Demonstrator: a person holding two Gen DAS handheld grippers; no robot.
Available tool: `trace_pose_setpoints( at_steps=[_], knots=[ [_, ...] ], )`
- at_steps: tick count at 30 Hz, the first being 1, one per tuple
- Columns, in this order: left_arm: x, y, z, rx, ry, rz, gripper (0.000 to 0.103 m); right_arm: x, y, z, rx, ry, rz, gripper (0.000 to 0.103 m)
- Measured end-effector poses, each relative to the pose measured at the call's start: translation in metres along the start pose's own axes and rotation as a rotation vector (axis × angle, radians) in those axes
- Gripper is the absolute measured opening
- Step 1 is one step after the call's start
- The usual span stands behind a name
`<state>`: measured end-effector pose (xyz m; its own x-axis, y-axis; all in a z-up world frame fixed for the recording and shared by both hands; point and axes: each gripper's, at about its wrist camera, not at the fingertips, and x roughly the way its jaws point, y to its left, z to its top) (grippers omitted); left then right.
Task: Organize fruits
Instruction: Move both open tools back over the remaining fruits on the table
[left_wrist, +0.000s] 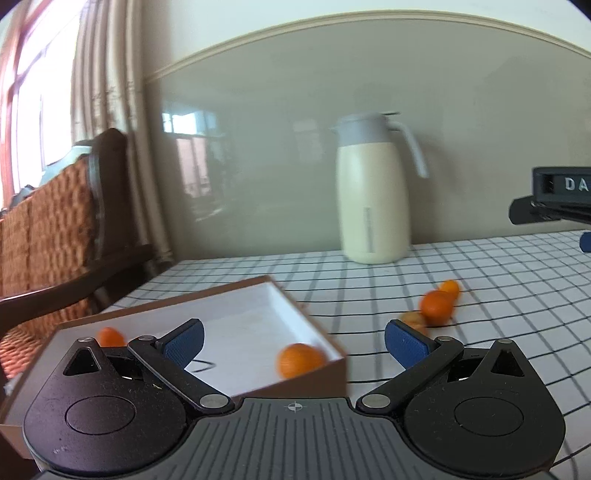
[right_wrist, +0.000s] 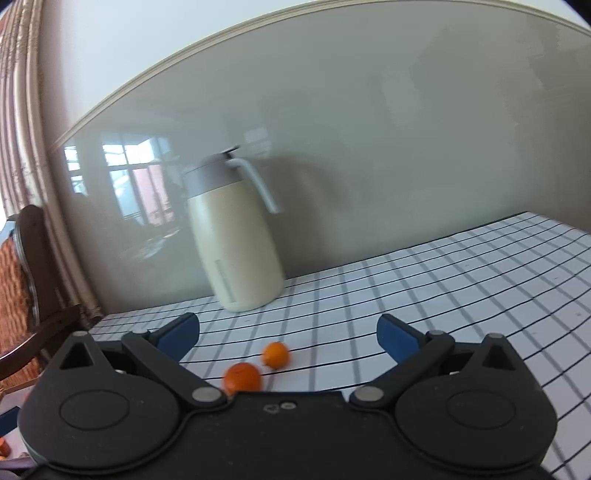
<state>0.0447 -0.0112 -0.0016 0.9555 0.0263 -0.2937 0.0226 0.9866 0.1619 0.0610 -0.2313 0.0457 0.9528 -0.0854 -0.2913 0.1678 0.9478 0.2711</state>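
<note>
Spreading wide, the left gripper (left_wrist: 293, 341) hangs with its 2 blue-padded fingers (left_wrist: 186, 341) far apart and nothing between them. Just beyond those pads lies a shallow cardboard box (left_wrist: 258, 317) with a white inside and brown outer walls, set at an angle on the checked tablecloth (left_wrist: 369, 280). 2 small orange fruits lie in it: 1 orange (left_wrist: 300, 360) against the near right wall, blurred, and another orange fruit (left_wrist: 110, 336) at the left end, partly hidden behind the gripper's linkage. Further right on the cloth, apart from the box, sits a loose cluster (left_wrist: 436, 306) of 3 fruits close together: a round orange in the middle, a smaller one behind it and a paler, brownish one in front, too blurred to name.

The right gripper (right_wrist: 288, 334) is likewise wide open and empty, its blue fingers (right_wrist: 397, 338) held above the cloth. Between and below them lie 2 oranges, the nearer orange (right_wrist: 242, 377) almost at the gripper body and the farther orange (right_wrist: 275, 354) just beside it.

A cream thermos jug (left_wrist: 373, 192) with a grey lid and handle stands at the back of the table near the glossy wall. A wicker chair (left_wrist: 48, 229) with a dark wooden frame stands left of the table, by the curtain (left_wrist: 107, 92).
</note>
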Motion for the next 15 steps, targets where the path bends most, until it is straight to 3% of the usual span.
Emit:
trace_pose_setpoints(
  at_steps=[15],
  knots=[
    [0.025,-0.065,0.001,0.006,0.103,-0.175,0.103,-0.005,-0.039,0.004,0.034,0.006,-0.040,0.097]
  ],
)
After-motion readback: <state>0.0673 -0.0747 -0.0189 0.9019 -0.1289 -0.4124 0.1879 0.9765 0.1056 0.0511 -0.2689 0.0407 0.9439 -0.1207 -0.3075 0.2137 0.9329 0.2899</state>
